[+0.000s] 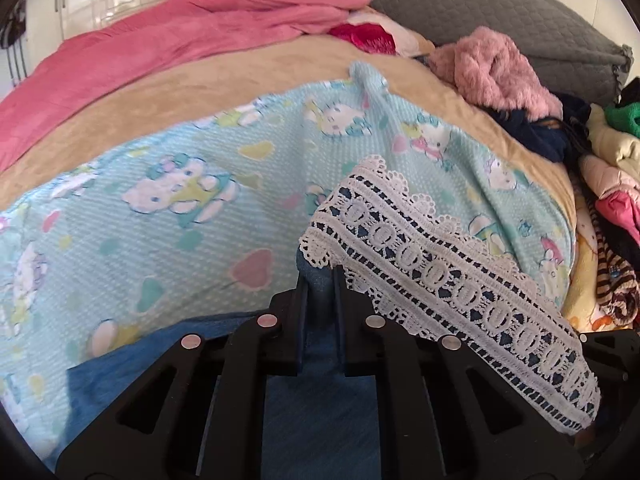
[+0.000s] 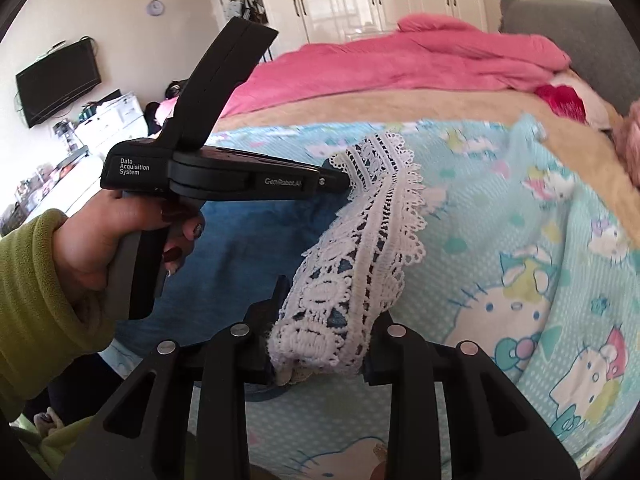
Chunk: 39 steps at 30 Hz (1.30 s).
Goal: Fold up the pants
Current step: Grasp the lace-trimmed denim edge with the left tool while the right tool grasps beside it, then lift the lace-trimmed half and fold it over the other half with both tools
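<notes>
Spanning both grippers, the blue denim pants with a white lace hem (image 1: 440,264) are held taut above the cartoon-print blanket (image 1: 160,208): left gripper (image 1: 320,276) nearly shut on one corner, right gripper (image 2: 324,344) narrowly clamped on the other. Open bed is left toward twelve o'clock; a clothes pile (image 1: 608,184) crowds three o'clock.

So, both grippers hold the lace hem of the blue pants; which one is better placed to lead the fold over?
Probably the left gripper. It pinches one end of the lace hem tightly, with blue pants beneath it. The right gripper clamps a thick bunch, a looser hold.
</notes>
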Tool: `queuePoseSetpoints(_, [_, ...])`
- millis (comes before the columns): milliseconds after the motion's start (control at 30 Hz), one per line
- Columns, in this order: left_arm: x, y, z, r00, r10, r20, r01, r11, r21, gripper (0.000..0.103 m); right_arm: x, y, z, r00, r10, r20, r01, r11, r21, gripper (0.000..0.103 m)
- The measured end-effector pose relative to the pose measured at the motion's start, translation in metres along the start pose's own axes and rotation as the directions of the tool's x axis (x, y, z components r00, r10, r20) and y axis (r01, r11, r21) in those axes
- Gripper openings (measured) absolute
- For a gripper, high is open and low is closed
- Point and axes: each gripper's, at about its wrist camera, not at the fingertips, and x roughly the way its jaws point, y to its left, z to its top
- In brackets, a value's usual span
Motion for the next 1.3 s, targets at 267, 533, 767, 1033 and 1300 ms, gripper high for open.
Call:
queuePoseSetpoints(267, [-0.046, 0.042, -0.014, 0.997, -0.01, 0.08, 0.017, 0.996, -0.086, 0.005, 0.005, 0.043, 0.017, 0.999, 0.031, 0.006, -0.03, 0.993, -0.113, 0.028])
queuePoseSetpoints(533, [-0.071, 0.093, -0.05, 0.994, 0.016, 0.107, 0.004, 0.984, -0.179, 0.005, 0.035, 0.106, 0.021, 0.995, 0.085, -0.055, -0.095, 0.974, -0.207, 0.028])
queuePoseSetpoints(767, [-0.082, 0.135, -0.082, 0.994, 0.057, 0.089, -0.03, 0.96, -0.279, 0.008, 0.066, 0.165, 0.012, 0.984, 0.097, -0.153, -0.138, 0.948, -0.287, 0.03])
queuePoseSetpoints(1033, [-0.127, 0.195, -0.127, 0.981, 0.173, 0.088, -0.116, 0.886, -0.448, 0.008, 0.073, 0.206, 0.003, 0.964, 0.135, -0.229, -0.209, 0.918, -0.337, 0.043])
queuePoseSetpoints(1300, [-0.159, 0.203, -0.143, 0.968, 0.223, 0.119, -0.142, 0.87, -0.473, 0.011, 0.045, 0.219, 0.013, 0.961, 0.205, -0.183, -0.26, 0.896, -0.361, 0.07])
